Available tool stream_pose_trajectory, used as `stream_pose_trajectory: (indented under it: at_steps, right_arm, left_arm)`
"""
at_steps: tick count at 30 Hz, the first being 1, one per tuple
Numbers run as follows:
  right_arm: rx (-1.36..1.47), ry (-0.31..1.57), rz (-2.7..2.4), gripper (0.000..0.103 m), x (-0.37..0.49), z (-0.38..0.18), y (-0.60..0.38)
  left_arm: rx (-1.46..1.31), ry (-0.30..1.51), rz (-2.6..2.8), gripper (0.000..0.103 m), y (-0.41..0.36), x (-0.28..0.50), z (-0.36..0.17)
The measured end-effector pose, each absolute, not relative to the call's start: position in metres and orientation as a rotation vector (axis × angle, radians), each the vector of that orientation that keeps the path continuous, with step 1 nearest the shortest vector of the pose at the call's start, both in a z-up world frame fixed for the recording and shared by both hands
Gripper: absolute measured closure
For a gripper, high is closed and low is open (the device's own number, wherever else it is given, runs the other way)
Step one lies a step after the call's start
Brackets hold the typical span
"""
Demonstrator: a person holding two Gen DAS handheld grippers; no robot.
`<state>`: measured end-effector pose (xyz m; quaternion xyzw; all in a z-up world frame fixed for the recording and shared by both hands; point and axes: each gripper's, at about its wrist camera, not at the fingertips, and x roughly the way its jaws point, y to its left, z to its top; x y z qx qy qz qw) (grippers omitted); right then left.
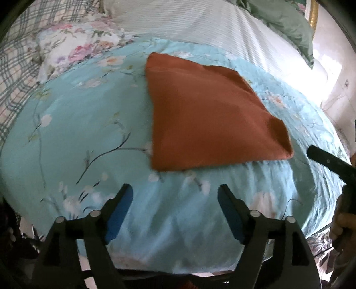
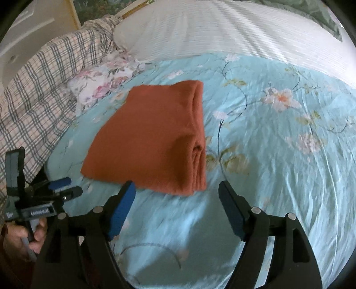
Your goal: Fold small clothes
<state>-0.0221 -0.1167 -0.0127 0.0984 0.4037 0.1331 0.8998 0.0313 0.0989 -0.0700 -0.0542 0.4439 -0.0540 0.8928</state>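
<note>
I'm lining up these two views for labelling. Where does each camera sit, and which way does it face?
Left wrist: on the left tool, facing down over the bed at the cloth; its open fingers show, the right tool at right.
Right wrist: on the right tool, facing down at the cloth; its open fingers show, the left tool and hand at left.
Shared: the cloth, the bed, the pillow.

**Bed in bright side light**

A bed wears a pale blue floral sheet (image 2: 278,155). Beyond it lie a white ribbed cover (image 2: 222,31), a plaid quilt (image 2: 40,89), a floral pillow (image 1: 73,51) and green bedding (image 1: 287,20). Strong light falls across the white cover.
</note>
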Motion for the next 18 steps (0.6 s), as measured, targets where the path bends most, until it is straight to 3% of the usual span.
stream_pose_trajectory:
  at_steps: [4,18]
  right_arm:
    - [0.17,0.866,0.28,0.017,-0.035,-0.022,-0.11]
    - [0.077,0.925,0.319,0.007,-0.055,-0.035,-0.087]
  left_arm:
    - [-0.11,0.945,-0.073,0.021,0.107,0.025,-0.072]
    - [0.076,0.939,-0.03,0.021,0.089,0.007,-0.079]
